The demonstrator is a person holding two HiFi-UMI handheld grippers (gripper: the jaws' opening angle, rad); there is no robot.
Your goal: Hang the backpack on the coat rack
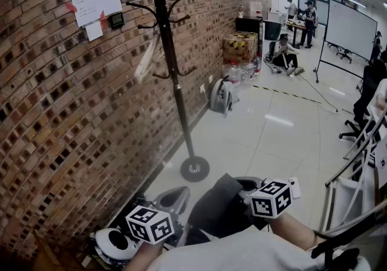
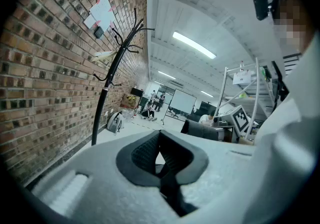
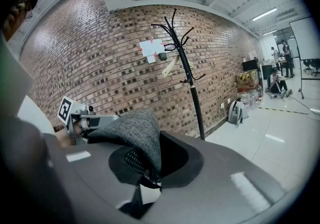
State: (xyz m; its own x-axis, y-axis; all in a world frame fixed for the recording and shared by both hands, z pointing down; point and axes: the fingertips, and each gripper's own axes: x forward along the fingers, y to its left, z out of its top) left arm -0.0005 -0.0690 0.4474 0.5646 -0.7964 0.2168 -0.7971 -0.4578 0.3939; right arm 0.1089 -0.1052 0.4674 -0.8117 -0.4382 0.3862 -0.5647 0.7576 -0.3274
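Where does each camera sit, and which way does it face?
Head view: on the person's head, looking down at coat rack; forearms show.
Left gripper view: on the left gripper, facing along the brick wall; torso at right.
Right gripper view: on the right gripper, shut on the backpack, facing the wall; torso at left.
All share the coat rack.

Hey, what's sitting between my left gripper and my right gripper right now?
The grey backpack sits between the left gripper and the right gripper, as the head view shows. In the right gripper view, the jaws pinch its fabric.
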